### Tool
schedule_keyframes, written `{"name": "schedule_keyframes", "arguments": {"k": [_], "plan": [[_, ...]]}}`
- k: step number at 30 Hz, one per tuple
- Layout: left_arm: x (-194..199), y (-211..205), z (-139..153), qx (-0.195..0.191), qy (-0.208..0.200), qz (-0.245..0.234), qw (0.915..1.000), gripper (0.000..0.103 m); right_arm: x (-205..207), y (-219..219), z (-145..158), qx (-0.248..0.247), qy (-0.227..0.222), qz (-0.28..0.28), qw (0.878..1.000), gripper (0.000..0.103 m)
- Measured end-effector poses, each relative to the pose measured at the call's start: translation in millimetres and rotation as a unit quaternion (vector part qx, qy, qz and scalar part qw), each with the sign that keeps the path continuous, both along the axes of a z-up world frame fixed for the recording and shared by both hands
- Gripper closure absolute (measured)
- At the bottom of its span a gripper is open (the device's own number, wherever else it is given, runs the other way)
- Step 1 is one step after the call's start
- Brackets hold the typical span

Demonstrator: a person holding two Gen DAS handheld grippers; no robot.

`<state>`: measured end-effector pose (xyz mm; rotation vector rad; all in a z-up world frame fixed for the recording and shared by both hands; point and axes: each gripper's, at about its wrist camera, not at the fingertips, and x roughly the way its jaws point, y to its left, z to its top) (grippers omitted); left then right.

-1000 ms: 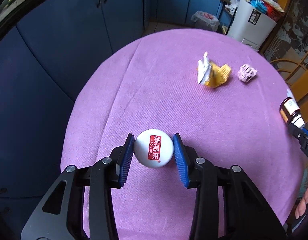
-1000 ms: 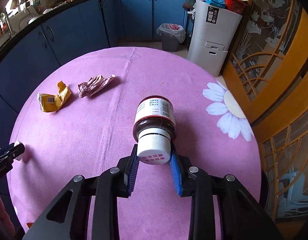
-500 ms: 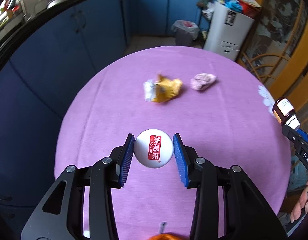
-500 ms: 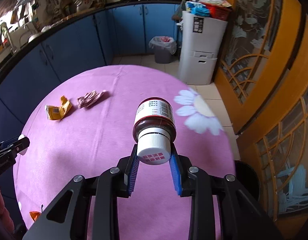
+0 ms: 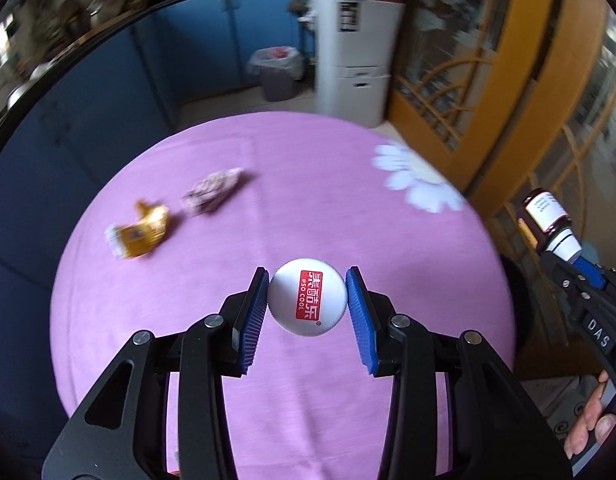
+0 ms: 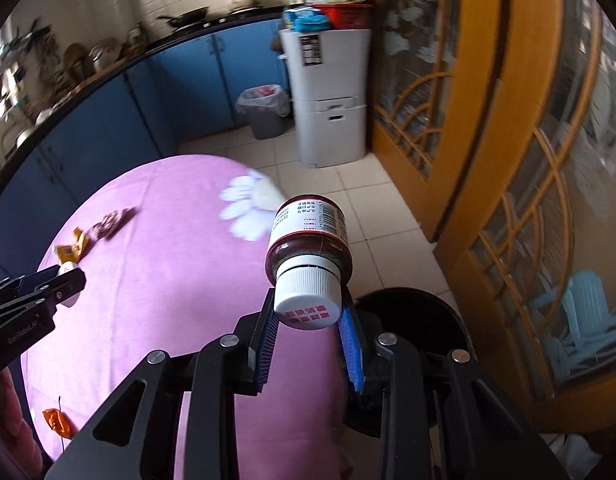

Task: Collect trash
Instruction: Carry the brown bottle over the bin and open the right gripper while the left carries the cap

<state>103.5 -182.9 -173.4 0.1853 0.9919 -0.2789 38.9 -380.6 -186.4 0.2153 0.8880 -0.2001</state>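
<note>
Both hands have swung right off the table's middle. The left gripper point(image 5: 307, 304) clamps the white bottle point(image 5: 307, 303) by its cap; the right gripper point(image 6: 307, 322) pinches the brown jar point(image 6: 309, 242) past the table point(image 6: 148, 208) edge. Hold both level toward the far bin point(image 6: 265, 110); open floor right.

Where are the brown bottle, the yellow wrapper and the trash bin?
brown bottle point(image 6: 308, 236), right wrist view, on its label.
yellow wrapper point(image 5: 142, 234), left wrist view, on its crumpled middle.
trash bin point(image 6: 264, 114), right wrist view, on its grey side.
</note>
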Motion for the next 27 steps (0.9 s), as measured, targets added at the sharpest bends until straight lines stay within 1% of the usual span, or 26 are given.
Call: {"name": "schedule_keyframes", "arguments": {"k": [6,11,20,27], "plan": [[-6,-57,1,0.008,-0.005,-0.048,0.9988,0.062,-13,-34,-5,0.013,-0.002,-0.03,0.999,0.074],[-11,-99,3,0.015,-0.009,-0.082,0.9965,0.062,-19,-58,-13,0.034,-0.001,-0.049,0.998,0.074],[-11,-146,-2,0.026,-0.008,-0.116,0.9929,0.062,-27,-84,-25,0.053,-0.001,-0.066,0.996,0.074],[-11,-171,-4,0.034,-0.008,-0.132,0.9907,0.062,-28,-102,-32,0.067,0.002,-0.073,0.995,0.074]]}}
